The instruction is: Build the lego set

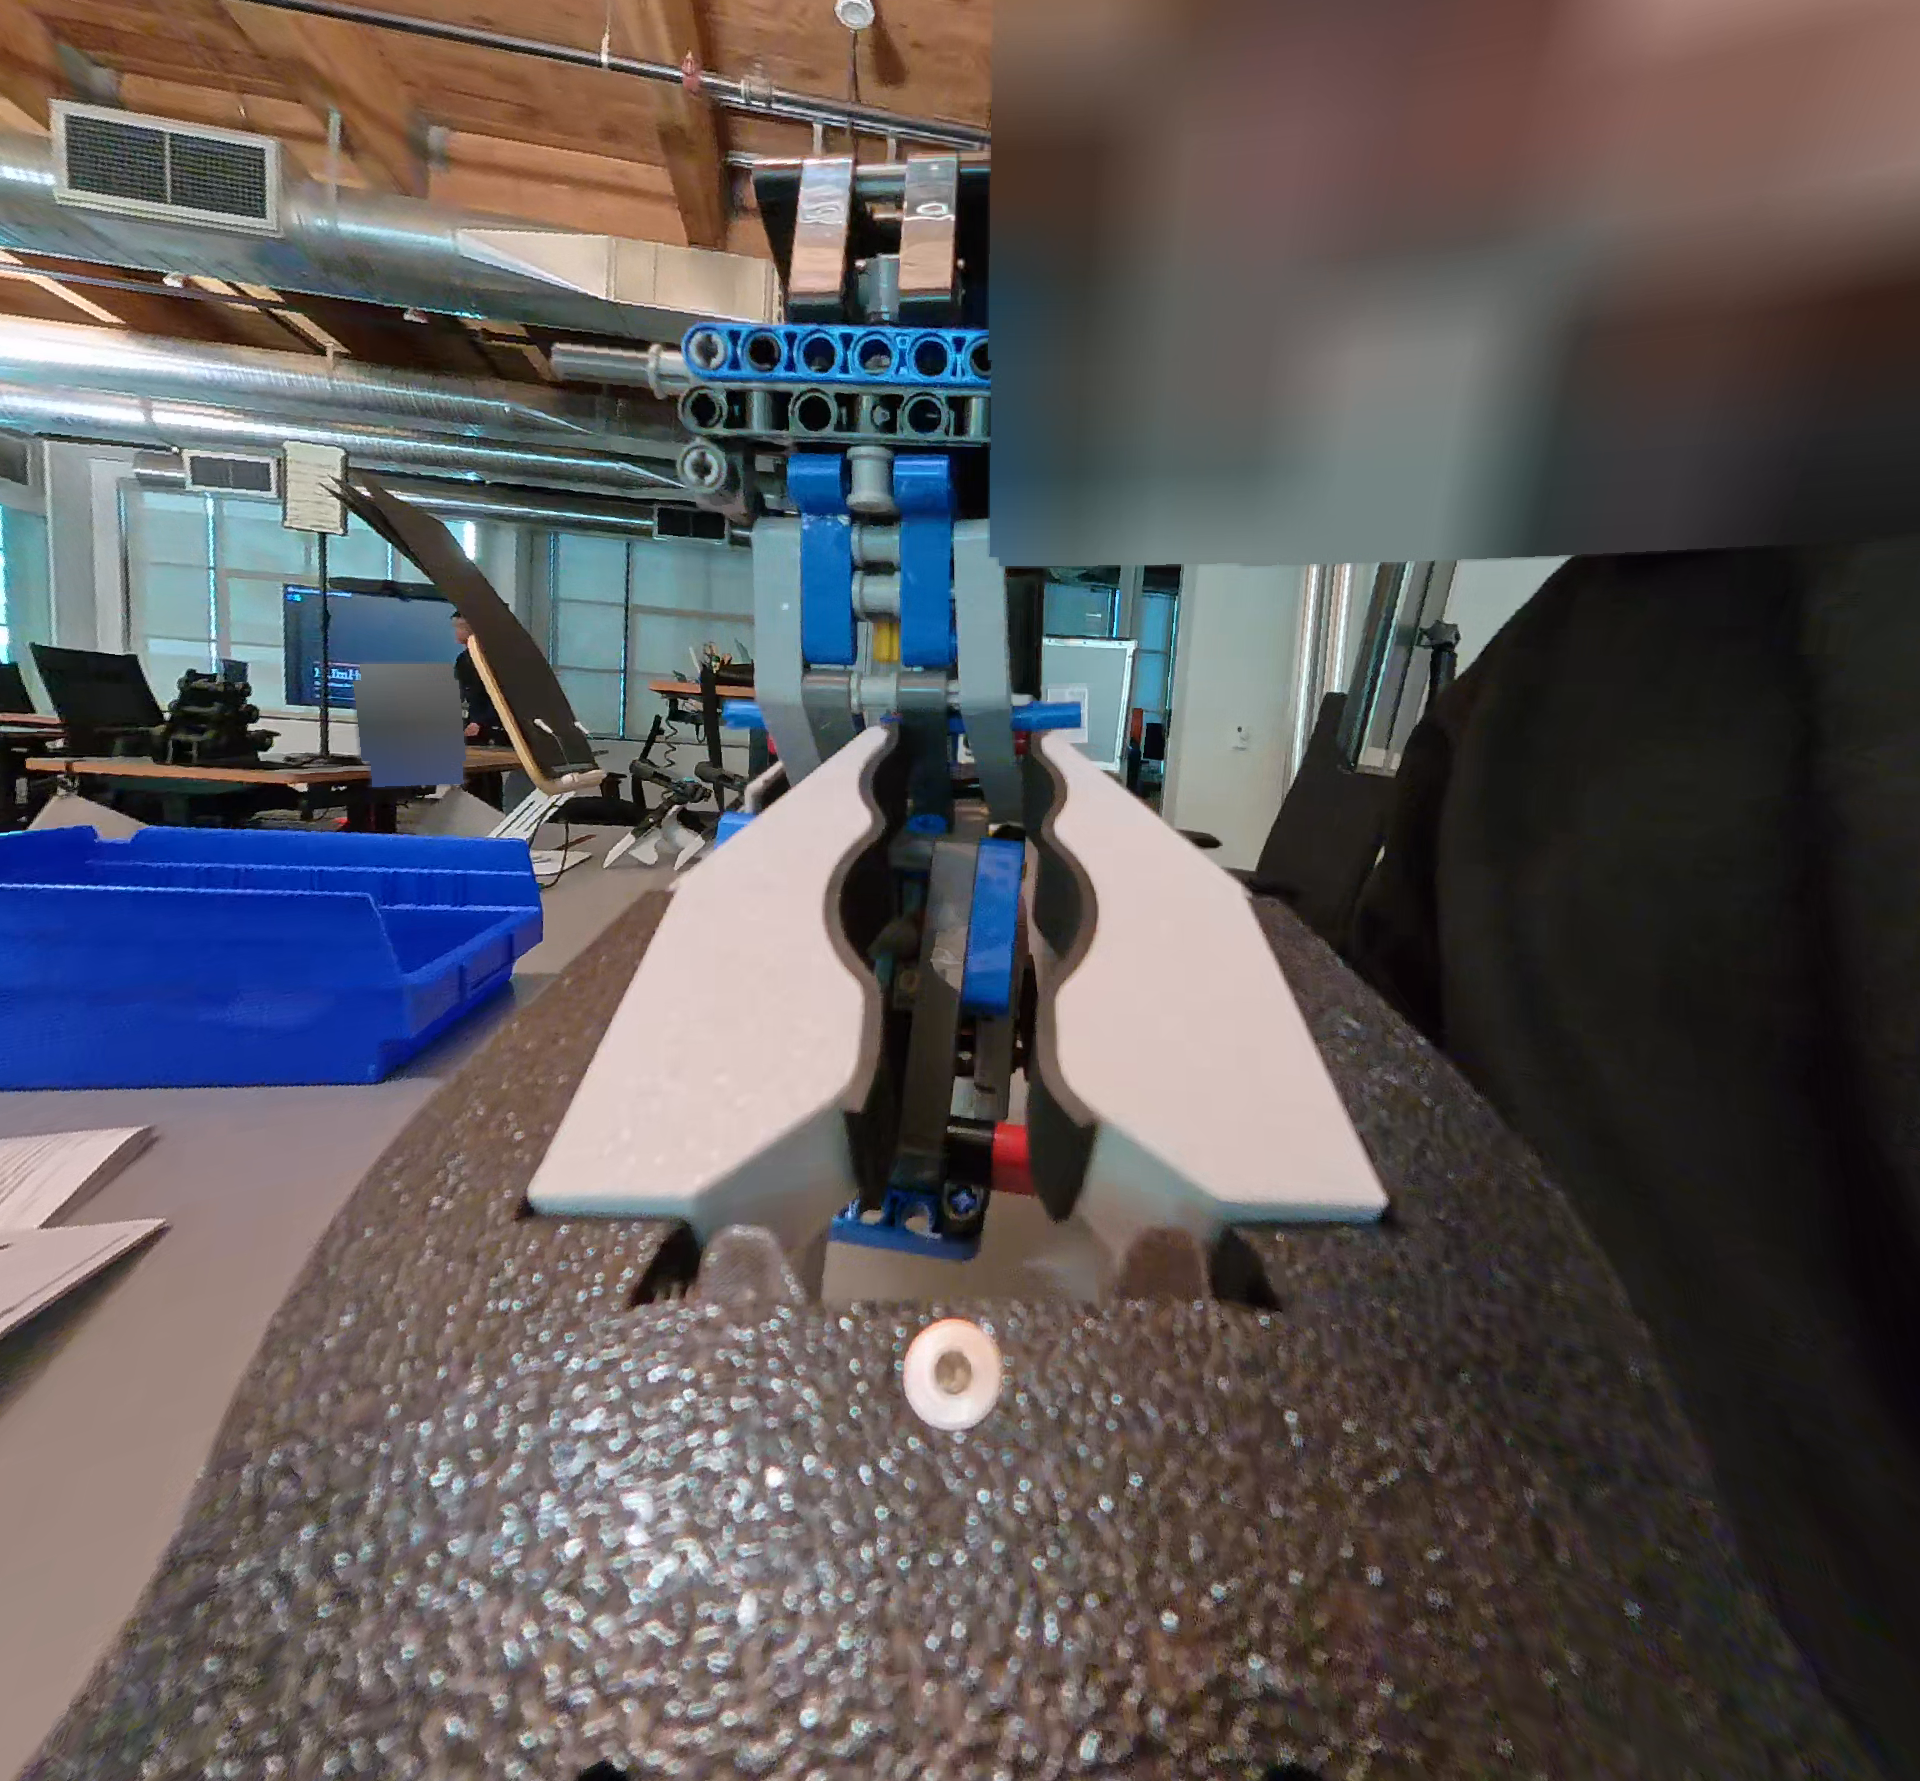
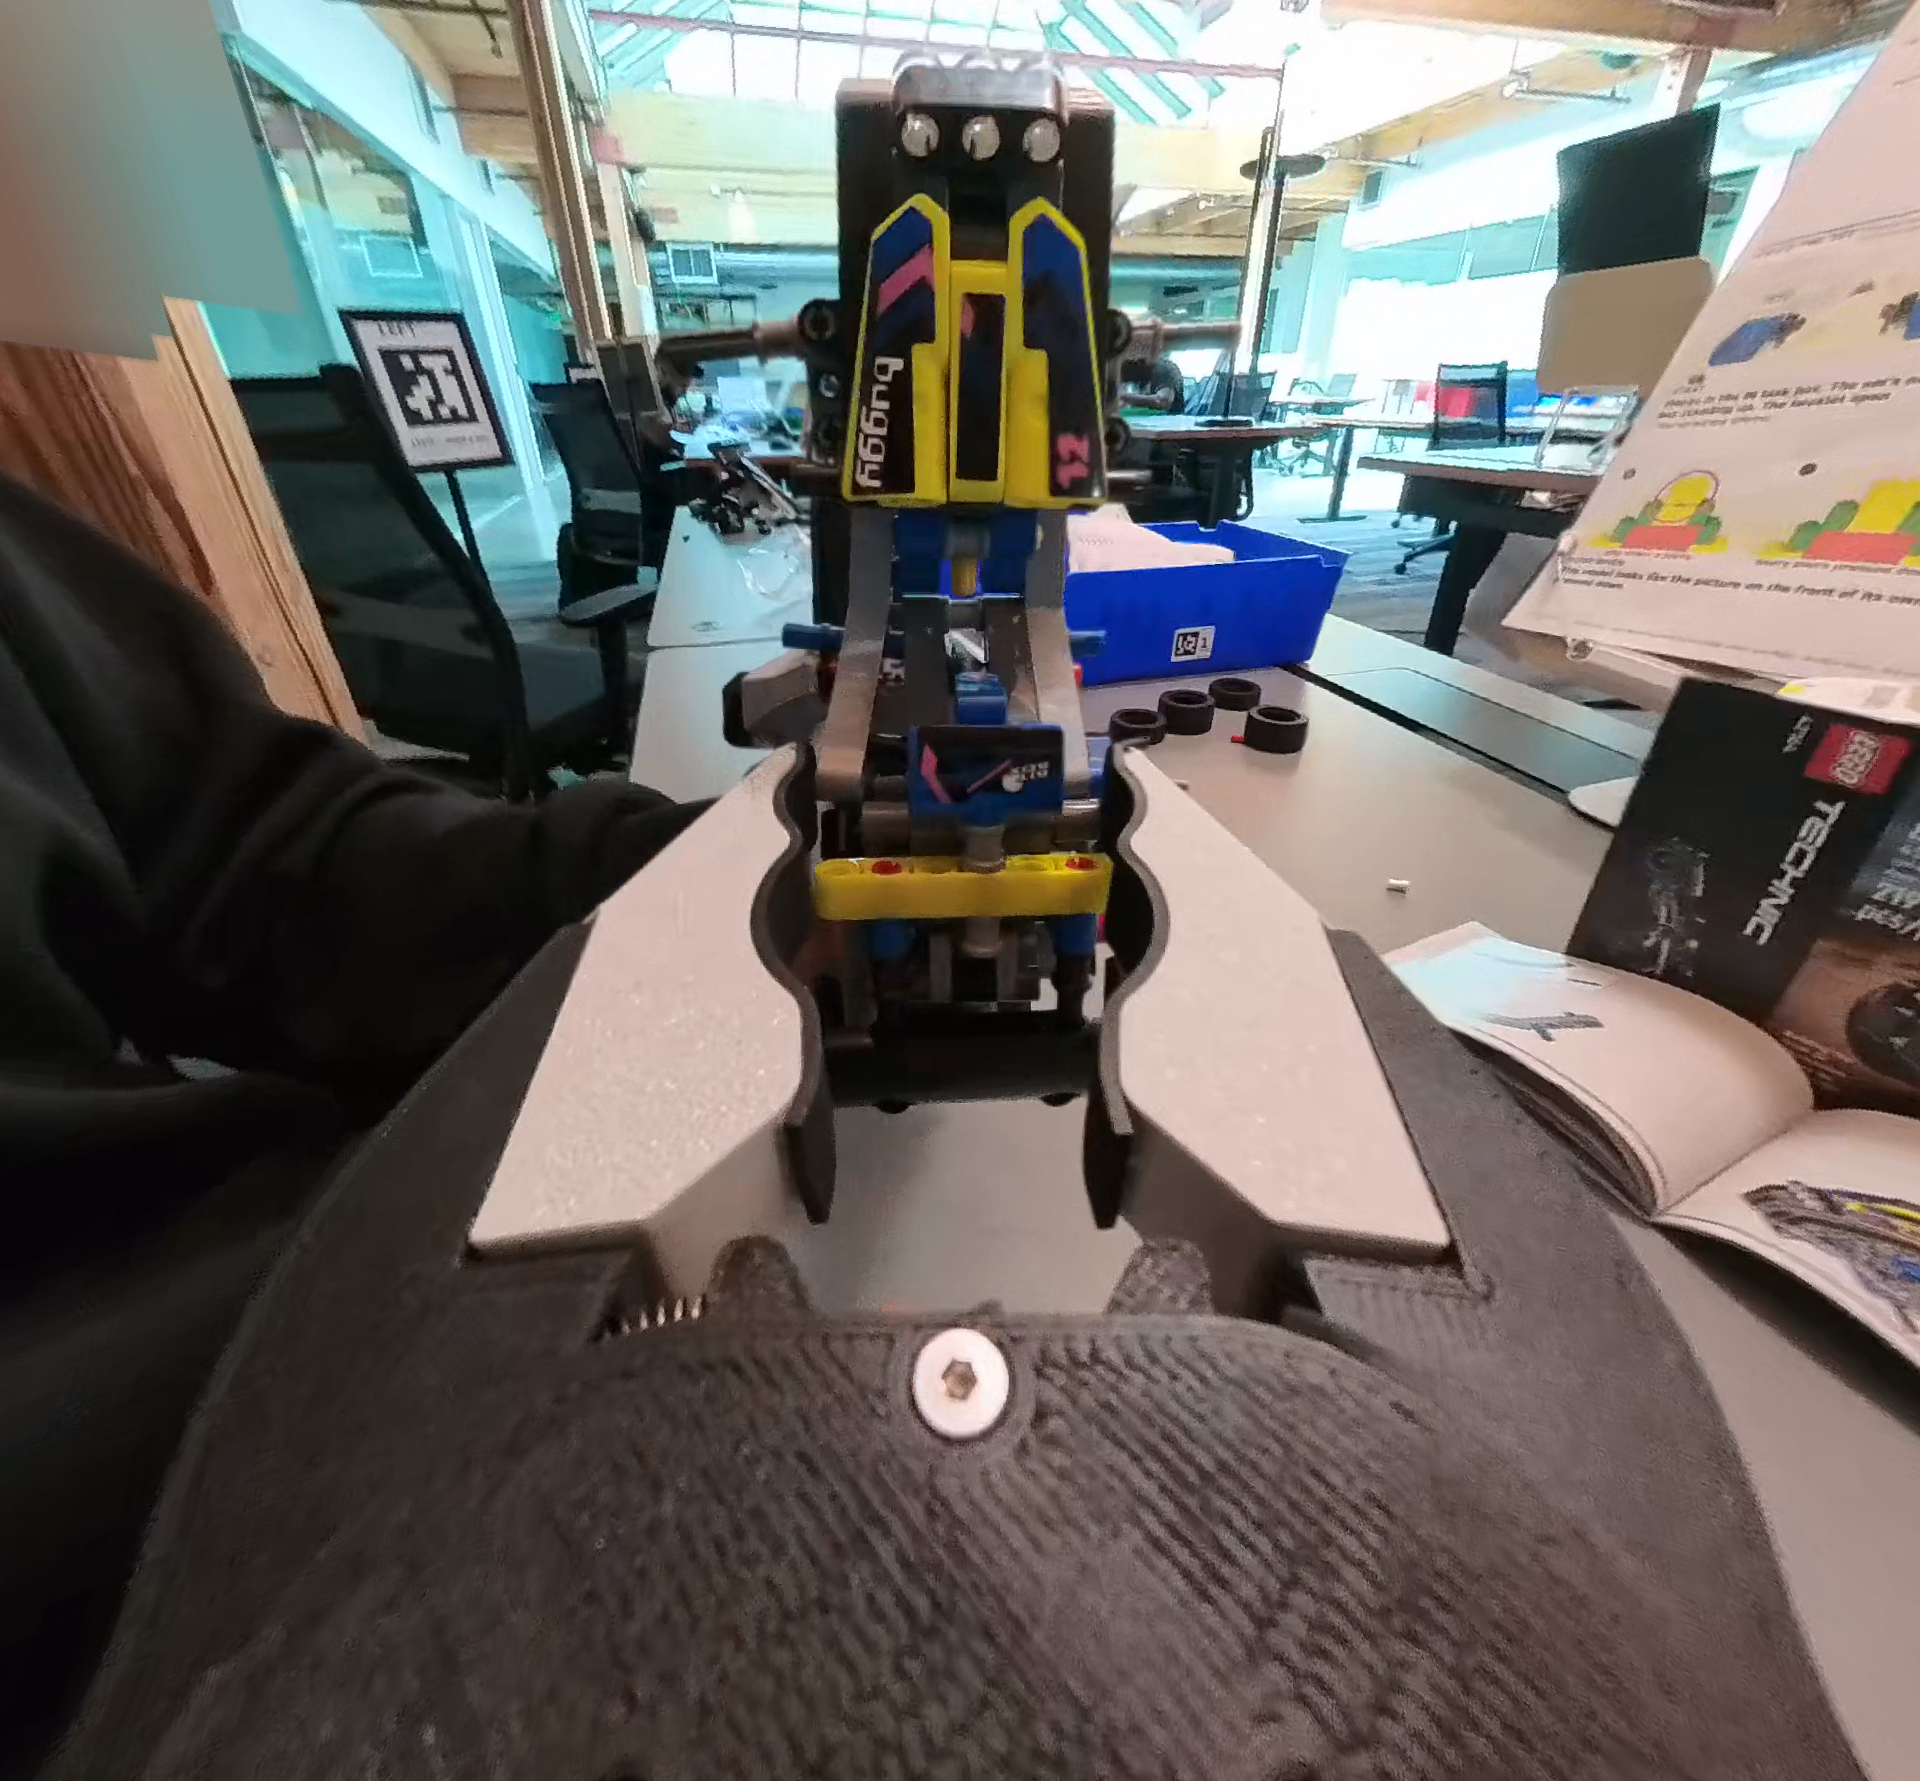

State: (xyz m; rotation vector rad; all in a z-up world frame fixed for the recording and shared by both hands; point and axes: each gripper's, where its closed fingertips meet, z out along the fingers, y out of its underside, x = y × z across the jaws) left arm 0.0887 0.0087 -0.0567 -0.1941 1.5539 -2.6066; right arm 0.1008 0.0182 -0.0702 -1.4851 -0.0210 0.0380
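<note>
Left wrist view: your left gripper (image 1: 961, 775) is clamped on the narrow edge of the toy buggy (image 1: 883, 588), holding it upright off the table (image 1: 260, 1212); a blue bin (image 1: 260, 942) sits well left. Right wrist view: your right gripper (image 2: 961, 796) grips the buggy's wider end at its yellow beam (image 2: 961, 884); four tyres (image 2: 1210, 713) and a booklet (image 2: 1662, 1108) lie on the right.

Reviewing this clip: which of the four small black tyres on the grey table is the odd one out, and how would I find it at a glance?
In the right wrist view, start at the blue bin on the grey table. Just in front of it lie four small black tyres. Three form a slanting row; the fourth sits apart to the right, with a tiny red piece beside it.
</note>
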